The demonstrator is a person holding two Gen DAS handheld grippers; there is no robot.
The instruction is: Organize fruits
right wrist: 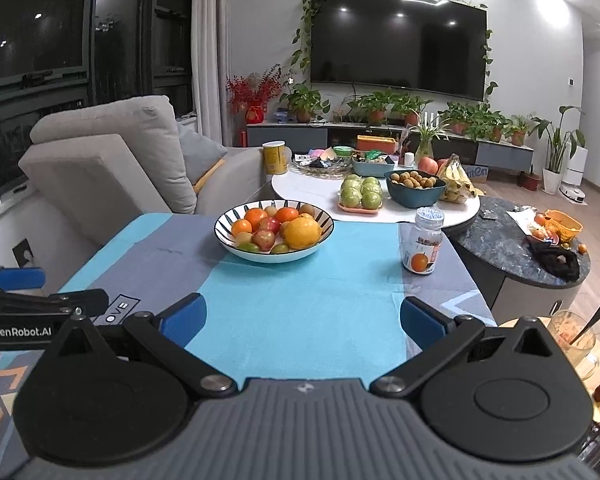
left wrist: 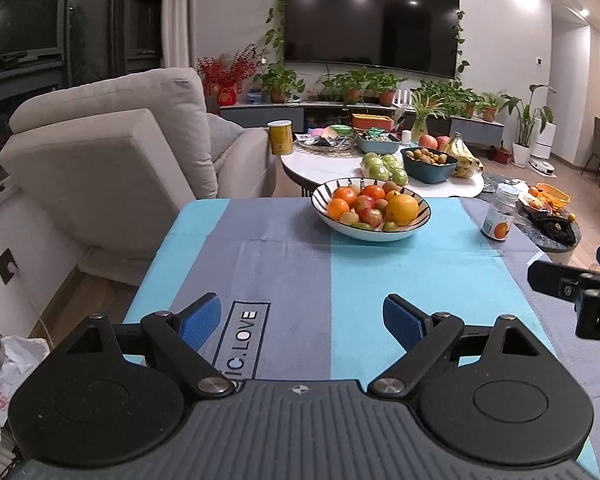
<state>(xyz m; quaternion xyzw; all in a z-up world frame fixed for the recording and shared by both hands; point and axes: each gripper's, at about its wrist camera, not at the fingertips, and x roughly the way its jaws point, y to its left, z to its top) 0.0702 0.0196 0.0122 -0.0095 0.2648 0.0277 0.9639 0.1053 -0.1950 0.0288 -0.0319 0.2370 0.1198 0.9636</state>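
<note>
A striped bowl (left wrist: 423,211) full of mixed fruit stands at the far end of the blue and grey cloth; it also shows in the right wrist view (right wrist: 225,218). A big orange (left wrist: 402,209) (right wrist: 302,233) lies on its right side among small red and orange fruits. My left gripper (left wrist: 302,322) is open and empty, low over the near cloth. My right gripper (right wrist: 302,322) is open and empty, also near the front. Each gripper shows at the edge of the other's view: the right one (left wrist: 580,292) and the left one (right wrist: 32,296).
A clear jar (left wrist: 500,212) (right wrist: 424,242) with an orange label stands right of the bowl. Behind, a white round table (right wrist: 308,194) carries green apples (right wrist: 360,194), a dark bowl of small fruit (right wrist: 414,186) and bananas (right wrist: 458,180). A grey sofa (left wrist: 120,140) is on the left.
</note>
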